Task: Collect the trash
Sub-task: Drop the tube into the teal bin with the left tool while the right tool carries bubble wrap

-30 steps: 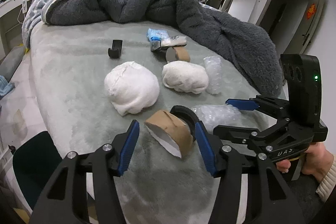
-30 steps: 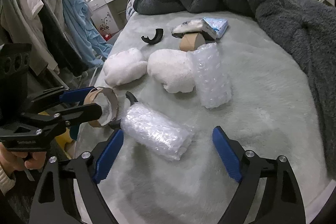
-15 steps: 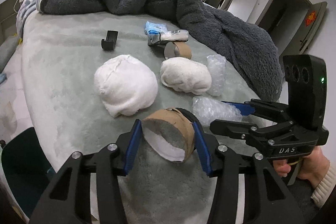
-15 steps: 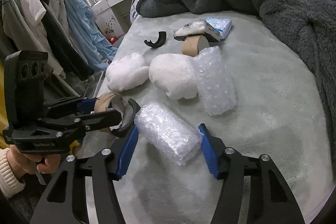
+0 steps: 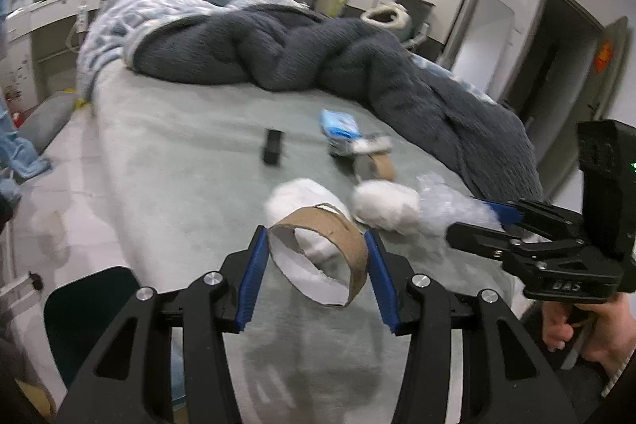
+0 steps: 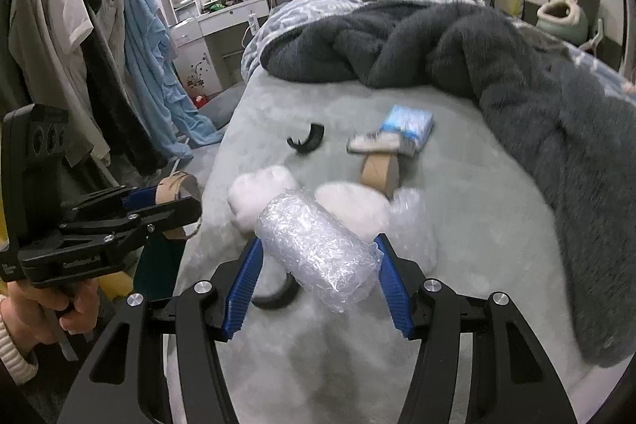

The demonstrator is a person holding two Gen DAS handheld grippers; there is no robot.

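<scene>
Brown cardboard ring (image 5: 318,257) pinched across its width between the blue fingers (image 5: 252,281) of the left gripper (image 5: 316,279), lifted clear of the bed (image 5: 179,153). Crinkled bubble-wrap roll (image 6: 318,249) clamped likewise between the fingers (image 6: 242,285) of the right gripper (image 6: 318,285), also off the bedding. Beyond both sets of fingers, left lying on the bed: two white wads (image 5: 383,203), another bubble-wrap piece (image 6: 413,221), a second cardboard ring (image 6: 379,171), a blue packet (image 6: 409,122), a black clip (image 6: 306,142). Below the right fingers, a black ring (image 6: 274,299) on the bedding. Likely risks: ring buckling or slipping out if squeezed harder; slick, springy wrap squirting free on a quick swing; grippers close enough to knock together.
</scene>
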